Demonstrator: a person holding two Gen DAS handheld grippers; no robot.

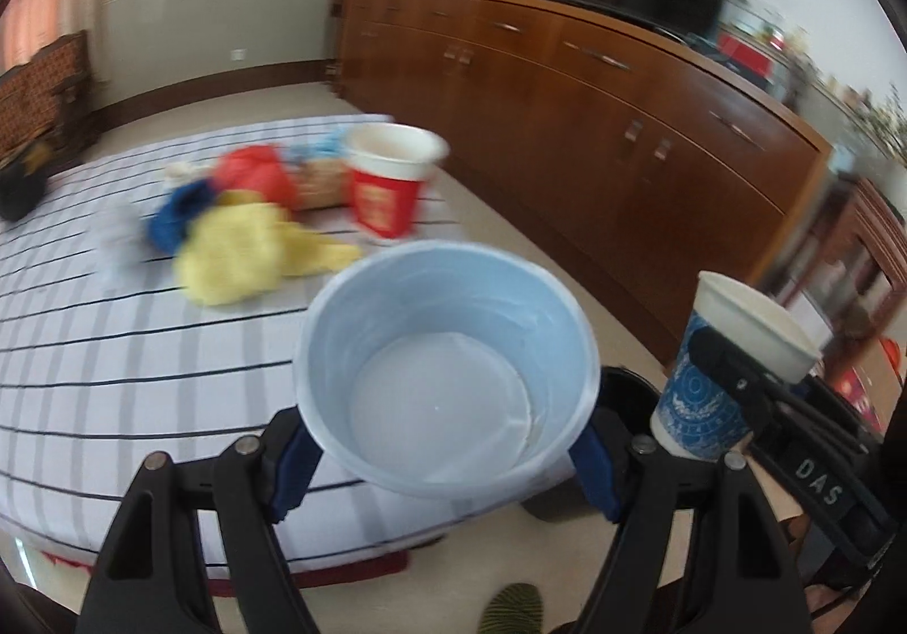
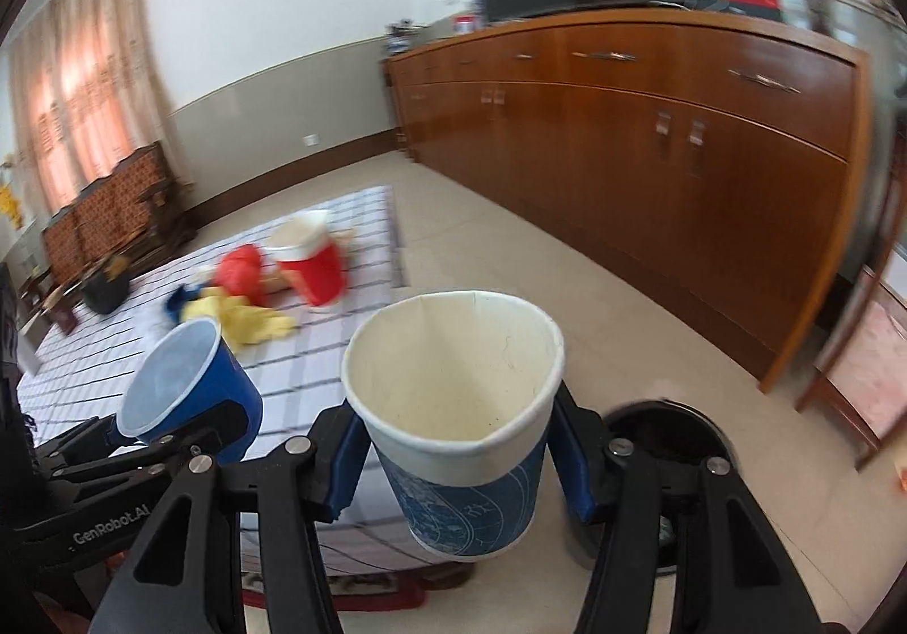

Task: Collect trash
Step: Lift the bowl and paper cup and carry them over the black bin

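Both light, crushable cups sit clamped mid-wall, the blue plastic cup (image 1: pixel 448 379) between the left gripper (image 1: pixel 445 455) fingers and the paper cup (image 2: pixel 453 407) between the right gripper (image 2: pixel 453 464) fingers, so gentle side pressure suits them.

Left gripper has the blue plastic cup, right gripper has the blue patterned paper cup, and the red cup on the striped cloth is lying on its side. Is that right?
Not quite. The red cup stands upright on the striped cloth, mouth up, as the left wrist view shows. The rest holds: the left gripper grips the blue plastic cup, and the right gripper grips the blue patterned paper cup.
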